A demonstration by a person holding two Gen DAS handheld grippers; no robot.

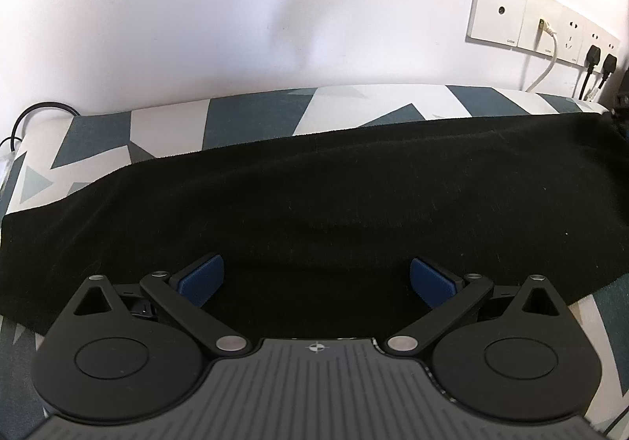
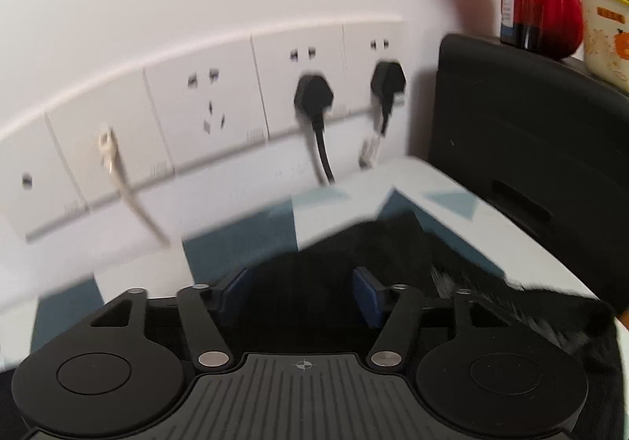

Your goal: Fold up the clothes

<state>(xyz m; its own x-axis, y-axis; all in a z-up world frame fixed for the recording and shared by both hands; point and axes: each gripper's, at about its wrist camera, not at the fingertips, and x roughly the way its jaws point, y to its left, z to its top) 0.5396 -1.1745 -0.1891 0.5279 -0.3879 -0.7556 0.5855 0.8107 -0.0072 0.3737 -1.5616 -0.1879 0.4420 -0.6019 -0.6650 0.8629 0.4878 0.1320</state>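
The black cloth [image 1: 314, 196] lies flat under and ahead of the spread-wide left claw [image 1: 316, 283], and beneath the likewise parted right claw [image 2: 300, 296].

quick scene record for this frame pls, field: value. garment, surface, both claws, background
garment: black cloth spread flat in a long band
surface: blue, grey and white geometric cover
left claw: open, over the cloth's near edge, pads empty
right claw: open, over the cloth's end; view blurred
background: white wall, socket strip, two black plugs
side: red vase, bottle
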